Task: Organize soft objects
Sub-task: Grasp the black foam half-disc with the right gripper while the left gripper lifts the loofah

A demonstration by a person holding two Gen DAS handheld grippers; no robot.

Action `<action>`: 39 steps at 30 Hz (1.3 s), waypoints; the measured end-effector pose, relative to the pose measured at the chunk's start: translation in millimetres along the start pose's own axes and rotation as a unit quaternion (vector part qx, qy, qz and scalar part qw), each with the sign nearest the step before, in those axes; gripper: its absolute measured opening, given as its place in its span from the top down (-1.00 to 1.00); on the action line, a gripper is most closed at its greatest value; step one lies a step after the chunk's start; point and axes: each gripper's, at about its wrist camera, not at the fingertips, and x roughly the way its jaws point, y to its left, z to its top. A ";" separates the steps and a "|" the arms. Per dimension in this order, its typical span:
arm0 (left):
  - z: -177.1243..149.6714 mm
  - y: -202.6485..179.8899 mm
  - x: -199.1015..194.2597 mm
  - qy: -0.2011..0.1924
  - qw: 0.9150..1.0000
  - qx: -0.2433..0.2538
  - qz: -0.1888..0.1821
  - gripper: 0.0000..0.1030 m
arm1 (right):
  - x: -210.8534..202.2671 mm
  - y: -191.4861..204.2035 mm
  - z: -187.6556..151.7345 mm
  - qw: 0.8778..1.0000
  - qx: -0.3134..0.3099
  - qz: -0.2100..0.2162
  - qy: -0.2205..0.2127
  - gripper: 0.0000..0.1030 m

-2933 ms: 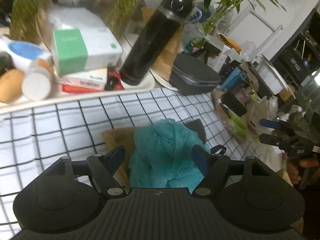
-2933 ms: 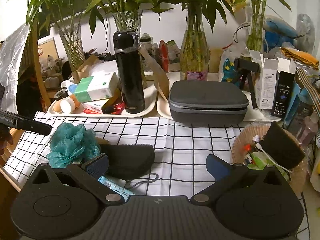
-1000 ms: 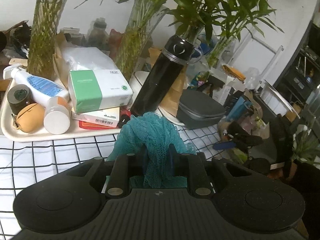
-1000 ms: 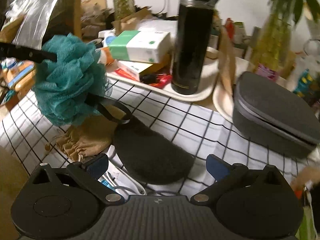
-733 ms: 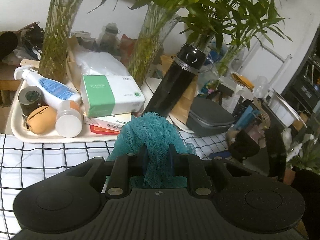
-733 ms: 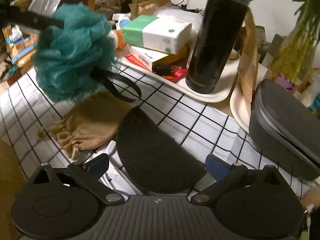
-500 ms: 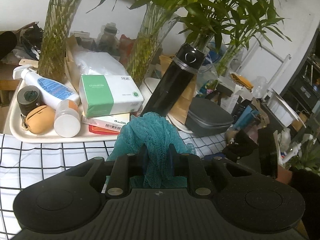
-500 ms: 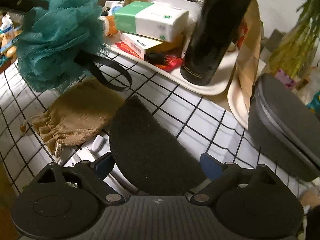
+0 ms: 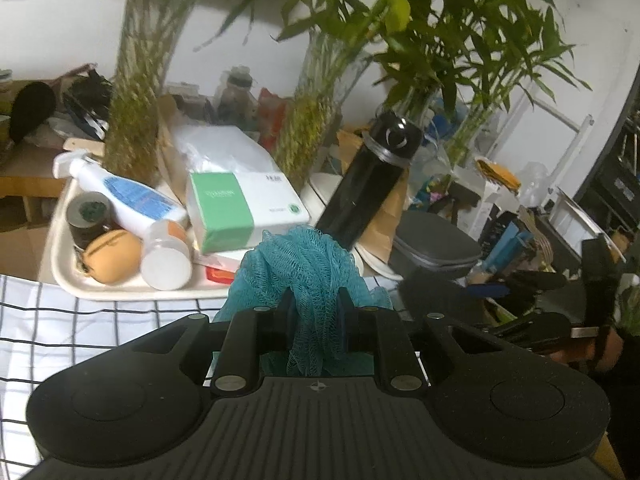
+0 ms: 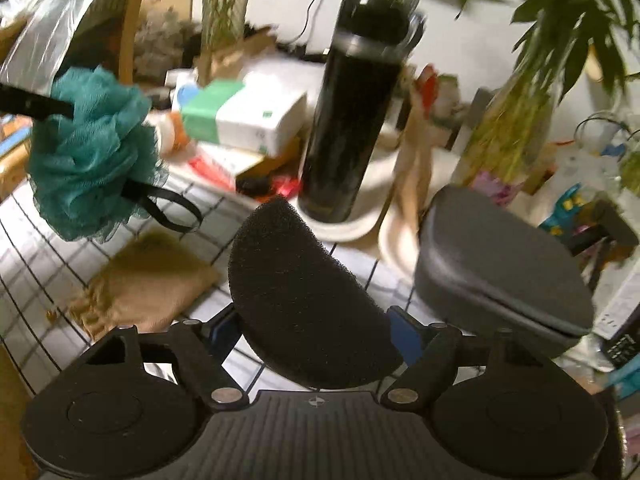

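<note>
checked cloth [image 10: 24, 240] | teal mesh pouf [image 9: 308, 276] bunched | black sponge [image 10: 304, 296] half-round, porous

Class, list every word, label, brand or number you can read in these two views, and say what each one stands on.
No text here can be read with certainty.
Green-and-white cardboard box: pale print on the green end, dark marks and a round green seal on the white part, all too small.
White spray bottle with a blue label: label blurred.
Black cylindrical flask: no lettering visible.
Right wrist view: motion-blurred throughout.
</note>
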 end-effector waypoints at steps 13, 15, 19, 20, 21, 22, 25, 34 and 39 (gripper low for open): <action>-5.8 -6.7 -41.7 -0.039 0.999 0.000 0.028 0.63 | -66.5 17.6 4.8 0.998 -0.006 -0.015 -0.061 -0.53; -5.8 -10.4 -48.8 -0.048 0.998 0.002 0.026 0.63 | -76.9 20.8 1.1 0.998 -0.002 -0.013 -0.068 -0.53; -3.4 -16.0 -64.6 -0.065 0.998 -0.004 0.026 0.63 | -97.5 28.9 -7.4 0.997 0.002 -0.011 -0.083 -0.53; -3.4 -18.9 -69.4 -0.070 0.997 -0.005 0.026 0.63 | -102.7 30.6 -10.1 0.996 0.005 -0.012 -0.086 -0.53; -3.7 -22.3 -72.9 -0.073 0.997 -0.004 0.027 0.63 | -108.9 31.6 -13.3 0.996 0.010 -0.009 -0.090 -0.53; -4.3 -25.8 -76.0 -0.075 0.997 -0.004 0.028 0.63 | -113.8 32.2 -16.4 0.996 0.014 -0.005 -0.093 -0.53; -5.4 -40.8 -86.4 -0.077 0.997 0.006 0.026 0.63 | -127.2 35.5 -25.7 0.995 0.019 0.003 -0.100 -0.53; 3.0 -89.3 -125.8 -0.089 0.995 0.045 -0.005 0.63 | -164.7 42.5 -44.4 0.990 0.032 0.026 -0.132 -0.53; -2.1 -113.8 -149.9 -0.085 0.994 0.070 -0.010 0.63 | -181.8 41.1 -51.5 0.987 0.049 0.025 -0.148 -0.54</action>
